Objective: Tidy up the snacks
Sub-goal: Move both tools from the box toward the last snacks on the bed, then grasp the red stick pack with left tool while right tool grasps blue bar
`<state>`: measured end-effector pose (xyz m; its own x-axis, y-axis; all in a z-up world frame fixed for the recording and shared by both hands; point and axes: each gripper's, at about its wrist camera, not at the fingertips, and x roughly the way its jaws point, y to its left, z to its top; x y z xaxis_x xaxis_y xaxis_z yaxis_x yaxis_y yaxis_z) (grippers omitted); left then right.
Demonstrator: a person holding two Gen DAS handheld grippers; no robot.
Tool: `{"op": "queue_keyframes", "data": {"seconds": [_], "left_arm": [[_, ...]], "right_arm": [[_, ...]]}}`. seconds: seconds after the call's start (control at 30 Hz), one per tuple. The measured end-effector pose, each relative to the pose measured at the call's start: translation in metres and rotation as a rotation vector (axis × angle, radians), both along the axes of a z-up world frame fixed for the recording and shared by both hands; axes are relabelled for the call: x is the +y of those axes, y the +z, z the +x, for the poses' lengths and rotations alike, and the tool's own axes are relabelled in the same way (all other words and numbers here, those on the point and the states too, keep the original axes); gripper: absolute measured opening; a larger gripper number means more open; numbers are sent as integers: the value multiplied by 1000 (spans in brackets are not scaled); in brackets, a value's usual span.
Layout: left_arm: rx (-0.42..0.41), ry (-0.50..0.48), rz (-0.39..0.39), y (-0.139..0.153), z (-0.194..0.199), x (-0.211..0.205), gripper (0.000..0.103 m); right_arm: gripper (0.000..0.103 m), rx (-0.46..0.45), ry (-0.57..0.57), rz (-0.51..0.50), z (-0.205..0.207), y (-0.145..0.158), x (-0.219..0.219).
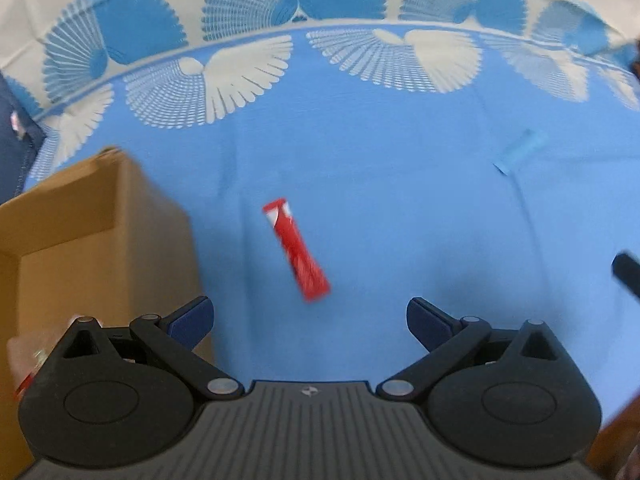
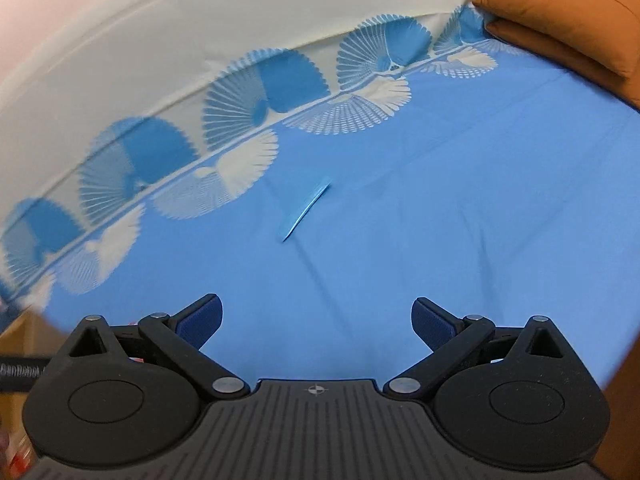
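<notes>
A red snack stick packet (image 1: pixel 295 249) lies slanted on the blue bed sheet (image 1: pixel 400 208), just ahead of my left gripper (image 1: pixel 310 322), which is open and holds nothing. A thin blue packet (image 1: pixel 518 151) lies farther off to the right in the left wrist view. The same blue packet (image 2: pixel 306 208) lies well ahead of my right gripper (image 2: pixel 316 322), which is also open and holds nothing. A brown cardboard box (image 1: pixel 92 240) with its top open stands at the left, beside the left gripper's left finger (image 1: pixel 192 320).
The sheet has a white and blue fan pattern border (image 2: pixel 240 136) at the far side. An orange pillow (image 2: pixel 572 16) lies at the far right. A dark object (image 1: pixel 628 272) pokes in at the right edge of the left wrist view. The cardboard box corner (image 2: pixel 24 332) shows low left.
</notes>
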<state>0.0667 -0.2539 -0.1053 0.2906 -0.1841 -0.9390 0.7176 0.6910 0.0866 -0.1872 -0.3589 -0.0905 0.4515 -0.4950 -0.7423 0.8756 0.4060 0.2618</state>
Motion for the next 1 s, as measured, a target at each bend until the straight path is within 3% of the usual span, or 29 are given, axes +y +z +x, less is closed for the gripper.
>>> {"op": "queue_keyframes", "data": {"seconds": [0.17, 0.4, 0.47, 0.57, 0.77, 0.8, 0.87, 0.9, 0.93, 1.0], "left_arm": [[17, 22, 40, -48, 41, -36, 103], [78, 118, 51, -100, 81, -35, 103], [98, 111, 1, -104, 85, -28, 103], [101, 120, -4, -105, 85, -28, 103], [104, 129, -4, -103, 86, -27, 103], [104, 138, 0, -102, 86, -27, 96], [92, 145, -39, -91, 77, -23, 65], [77, 110, -43, -86, 73, -24, 27], [83, 78, -38, -83, 71, -26, 16], [115, 79, -39, -80, 68, -24, 15]], "right_arm": [[101, 76, 21, -58, 72, -41, -64], [101, 101, 28, -34, 146, -102, -124], [103, 129, 29, 6, 156, -124, -135], [103, 201, 53, -153, 167, -138, -121], [103, 159, 49, -234, 162, -147, -110], [102, 167, 57, -238, 162, -146, -109], [79, 164, 84, -229, 160, -143, -111], [44, 158, 111, -242, 160, -138, -108], [24, 164, 147, -258, 160, -135, -105], [19, 180, 176, -247, 157, -132, -103]]}}
